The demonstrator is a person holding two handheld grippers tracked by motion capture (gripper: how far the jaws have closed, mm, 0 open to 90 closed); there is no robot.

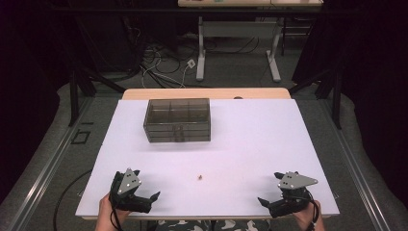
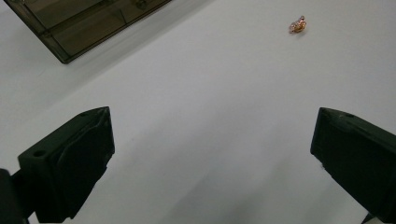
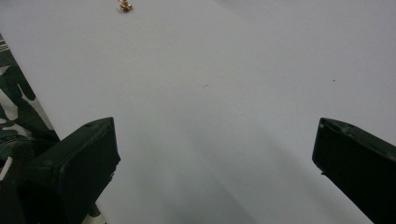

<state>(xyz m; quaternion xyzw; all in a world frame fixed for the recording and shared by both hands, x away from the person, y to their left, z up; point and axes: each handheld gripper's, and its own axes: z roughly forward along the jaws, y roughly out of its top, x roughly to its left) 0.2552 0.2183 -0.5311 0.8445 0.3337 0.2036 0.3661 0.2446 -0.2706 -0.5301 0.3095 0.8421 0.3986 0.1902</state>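
A white table point(image 1: 250, 139) takes up most of the high view, its wooden far edge showing at 12 o'clock. On its far half, toward 11 o'clock from the centre, stands a smoky see-through box point(image 1: 177, 120) with inner dividers and what look like shallow drawers on its near face; in the left gripper view a corner of it point(image 2: 79, 25) sits at 11 o'clock.

The left gripper point(image 1: 148, 200) rests at the near edge at 7 o'clock, held by a hand point(image 1: 108, 211), its jaws wide apart with bare table between them; the left gripper view confirms the wide gap point(image 2: 212, 158). The right gripper point(image 1: 270, 203) lies at 5 o'clock, also spread wide and holding nothing, as the right gripper view shows point(image 3: 215, 161).

Between the two, near the 6 o'clock edge and well apart from the box, lies a tiny coppery trinket point(image 1: 200, 176), alone on the table. It shows at 1 o'clock in the left gripper view point(image 2: 297, 24) and at 11 o'clock in the right gripper view point(image 3: 124, 6); its exact kind is too small to tell.
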